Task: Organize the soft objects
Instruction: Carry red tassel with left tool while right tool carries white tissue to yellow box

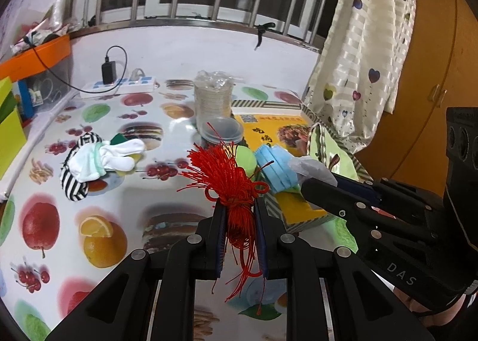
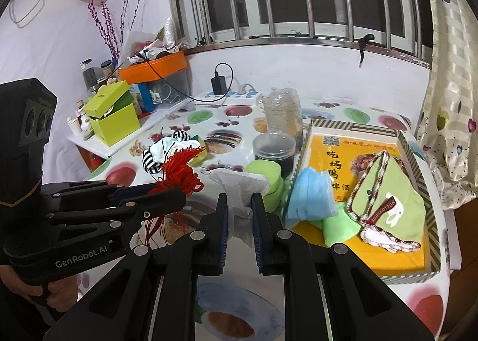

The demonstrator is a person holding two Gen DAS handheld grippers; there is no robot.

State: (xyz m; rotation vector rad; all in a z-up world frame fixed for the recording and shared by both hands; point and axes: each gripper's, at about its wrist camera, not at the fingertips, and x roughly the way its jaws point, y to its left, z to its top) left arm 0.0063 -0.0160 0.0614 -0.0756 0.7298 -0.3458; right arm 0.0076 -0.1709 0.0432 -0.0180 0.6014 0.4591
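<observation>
- Gripping a red tassel (image 1: 231, 182), our left gripper (image 1: 239, 206) has its jaws clamped on the bundled cords, loose threads fanning above the fingers and hanging below them.
- In the right wrist view we see that same left gripper (image 2: 179, 191) at the left of the frame, a hand (image 2: 44, 290) round its handle, the tassel (image 2: 179, 170) sticking out past its tips.
- Our right gripper (image 2: 239, 206) is clamped on a white cloth (image 2: 239, 188), which bunches up between the pads and stands above them.
- From the left wrist view the right gripper (image 1: 307, 188) comes in from the right, the cloth (image 1: 313, 169) at its tip, just beside the blue masks (image 1: 274, 167).
- Both held things hang above the fruit-print table (image 1: 104, 206), near the front left corner of the tray (image 2: 418, 179).
- In the tray, on its yellow floor, we see the blue masks (image 2: 310, 194), a green cloth with braided trim (image 2: 388, 200) to their right, and a pale green piece (image 2: 340, 224) in front, between the two.
- Green round sponges (image 2: 266, 173) sit on the table just left of the tray.
- Farther back on the table lies a heap of white and striped socks (image 1: 92, 161), well apart from the tray.
- A stack of clear lids (image 1: 212, 96) stands behind the tray's left edge, a round container (image 1: 222, 130) in front of it.
</observation>
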